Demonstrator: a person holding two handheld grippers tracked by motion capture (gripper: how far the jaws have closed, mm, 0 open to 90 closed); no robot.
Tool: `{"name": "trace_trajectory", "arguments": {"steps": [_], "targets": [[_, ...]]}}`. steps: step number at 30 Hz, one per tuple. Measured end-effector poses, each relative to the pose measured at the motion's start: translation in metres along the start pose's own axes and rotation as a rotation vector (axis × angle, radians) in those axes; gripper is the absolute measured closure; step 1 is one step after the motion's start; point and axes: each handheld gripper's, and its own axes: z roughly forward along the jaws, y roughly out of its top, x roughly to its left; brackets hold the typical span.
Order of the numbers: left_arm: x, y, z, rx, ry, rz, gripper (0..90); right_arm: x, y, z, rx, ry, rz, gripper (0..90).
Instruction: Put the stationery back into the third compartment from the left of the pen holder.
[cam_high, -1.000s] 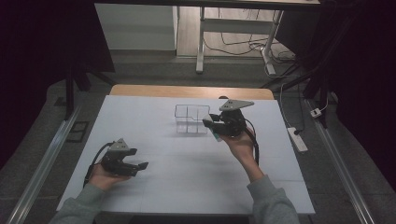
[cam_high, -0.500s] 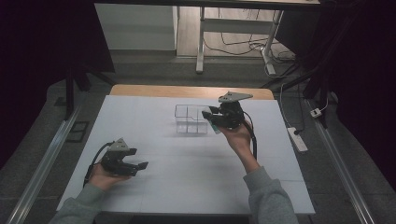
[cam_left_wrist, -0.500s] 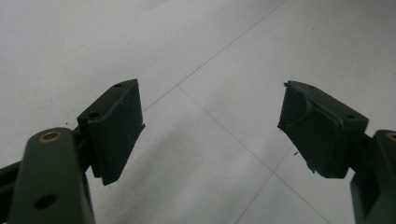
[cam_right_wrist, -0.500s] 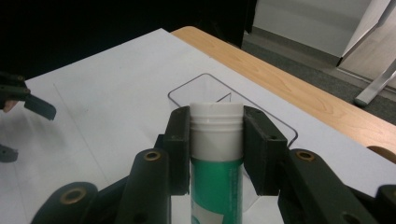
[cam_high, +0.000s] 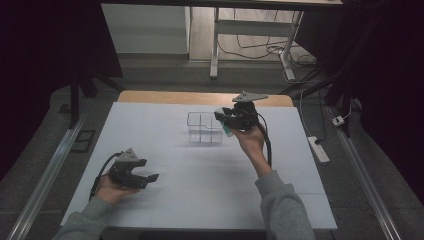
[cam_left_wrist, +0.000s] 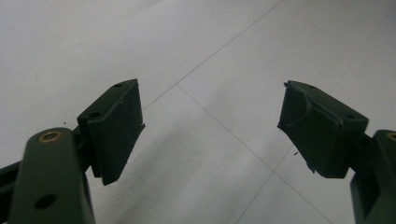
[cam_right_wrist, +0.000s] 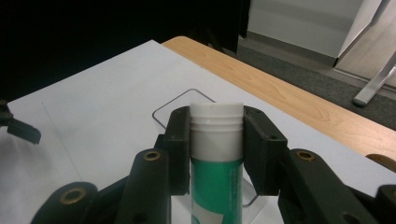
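White tabletop (cam_high: 165, 150) carries the left gripper (cam_high: 150, 177) at seven o'clock, jaws wide and empty. Right gripper (cam_high: 223, 117), clamped on a green tube (cam_right_wrist: 216, 186), has drifted toward the clear divided box (cam_high: 205, 128) at twelve, likely to drop it in.

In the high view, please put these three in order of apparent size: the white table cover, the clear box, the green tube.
1. White table cover, by far the largest.
2. Clear box.
3. Green tube, partly hidden in the right gripper.

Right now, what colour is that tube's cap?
White, on a green tube; the cap shows best in the right gripper view.
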Motion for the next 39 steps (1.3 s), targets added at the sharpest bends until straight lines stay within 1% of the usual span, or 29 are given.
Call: {"name": "trace_trajectory", "arguments": {"steps": [13,15,21,22,24,30,31,32,33,34,36,37,39], "targets": [[0.001,0.0,0.0,0.003,0.001,-0.002,21.1,-0.005,0.011,0.013,-0.011,-0.021,0.003,63.7],[0.001,0.0,0.0,0.003,0.001,-0.001,21.1,-0.006,0.013,0.014,-0.014,-0.029,0.011,63.7],[0.001,0.0,0.001,0.003,0.001,-0.001,21.1,-0.011,0.018,0.022,-0.03,-0.028,0.036,63.6],[0.001,0.0,0.001,0.004,0.0,-0.001,21.1,-0.012,0.018,0.024,-0.03,-0.027,0.037,63.6],[0.001,0.0,0.0,0.003,0.0,-0.001,21.1,-0.015,0.019,0.03,-0.024,-0.039,0.043,63.6],[0.001,-0.001,0.0,0.002,0.001,-0.001,21.1,-0.02,0.017,0.039,-0.026,-0.04,0.058,63.5],[0.002,-0.001,0.0,0.004,0.0,0.0,21.1,-0.021,0.017,0.042,-0.023,-0.043,0.069,63.5],[0.002,-0.001,0.001,0.005,0.001,0.0,21.1,-0.021,0.016,0.044,-0.025,-0.042,0.07,63.6],[0.002,-0.001,0.001,0.005,0.001,-0.001,21.1,-0.021,0.016,0.044,-0.025,-0.042,0.07,63.6],[0.002,-0.001,0.001,0.006,0.002,-0.001,21.1,-0.021,0.016,0.048,-0.012,-0.054,0.053,63.5],[0.002,-0.001,0.001,0.007,0.002,0.001,21.1,-0.021,0.016,0.049,-0.01,-0.062,0.046,63.4],[0.002,-0.001,0.002,0.008,0.003,0.001,21.1,-0.021,0.016,0.05,-0.012,-0.066,0.048,63.5],[0.002,-0.001,0.002,0.01,0.003,0.003,21.1,-0.023,0.015,0.052,-0.024,-0.054,0.072,63.4]]}}
